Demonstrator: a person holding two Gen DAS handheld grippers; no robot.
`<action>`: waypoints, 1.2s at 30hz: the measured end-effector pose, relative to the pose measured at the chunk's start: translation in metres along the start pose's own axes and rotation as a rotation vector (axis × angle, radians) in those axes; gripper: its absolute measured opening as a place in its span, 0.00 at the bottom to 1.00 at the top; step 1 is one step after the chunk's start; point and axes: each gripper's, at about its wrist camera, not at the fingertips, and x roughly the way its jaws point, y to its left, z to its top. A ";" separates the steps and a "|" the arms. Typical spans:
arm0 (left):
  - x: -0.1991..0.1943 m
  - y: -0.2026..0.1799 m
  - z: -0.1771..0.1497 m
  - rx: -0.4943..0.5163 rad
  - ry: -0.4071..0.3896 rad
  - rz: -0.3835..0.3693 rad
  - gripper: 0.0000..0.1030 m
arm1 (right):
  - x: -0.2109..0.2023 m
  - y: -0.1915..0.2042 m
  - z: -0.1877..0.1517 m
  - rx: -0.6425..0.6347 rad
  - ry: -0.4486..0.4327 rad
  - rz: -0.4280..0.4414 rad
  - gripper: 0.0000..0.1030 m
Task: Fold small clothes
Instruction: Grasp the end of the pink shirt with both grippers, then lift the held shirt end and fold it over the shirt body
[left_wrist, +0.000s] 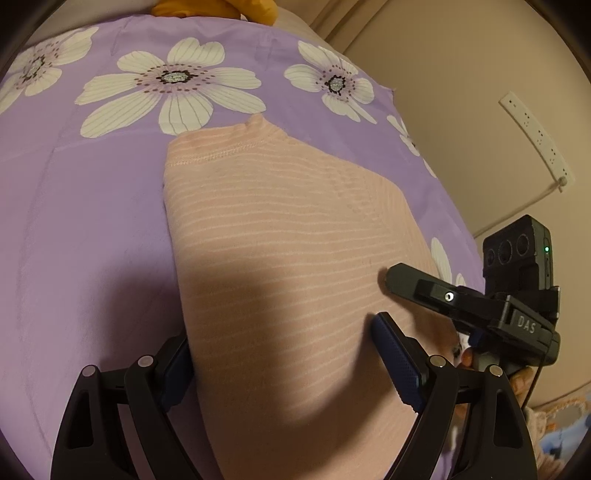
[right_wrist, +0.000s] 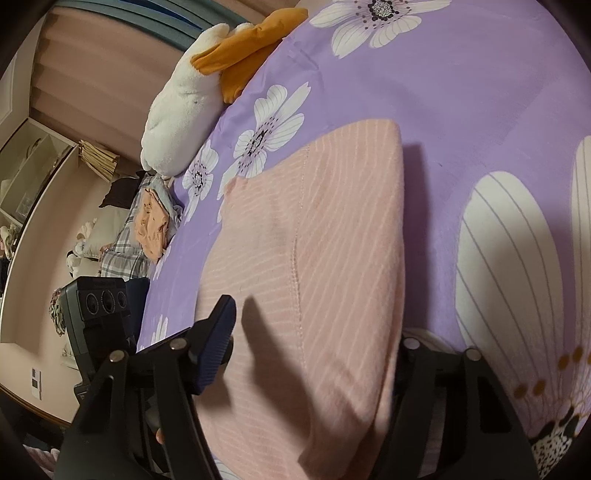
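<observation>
- A purple bedsheet (left_wrist: 92, 221) printed with large white flowers is spread over the bed, and the whole scene is carried on it.
- A pink garment with thin pale stripes (left_wrist: 280, 236) is laid flat on the bedsheet in a folded, oblong shape. In the left wrist view its long axis is seen running away from the camera, with a stitched hem at the far end; in the right wrist view the stitched seam (right_wrist: 297, 258) is seen running along that same length.
- A white and orange plush toy (right_wrist: 192, 99) is seen at the far edge of the bed.
- The left gripper (left_wrist: 280, 365) is held wide open over the garment's near end, with cloth seen between its fingers.
- The right gripper (right_wrist: 314, 354) is likewise spread open, its fingers straddling the garment's near portion.
- A white power strip (left_wrist: 535, 144) is mounted on the wall.
</observation>
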 end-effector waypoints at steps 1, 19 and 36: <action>0.000 0.000 0.000 -0.001 0.000 -0.001 0.84 | 0.001 0.000 0.001 0.000 -0.001 -0.003 0.60; 0.000 0.003 0.006 -0.014 -0.007 0.008 0.78 | 0.006 0.000 0.004 -0.034 -0.018 -0.026 0.44; -0.008 -0.006 0.006 0.022 -0.039 0.105 0.51 | 0.000 0.034 -0.001 -0.201 -0.085 -0.140 0.32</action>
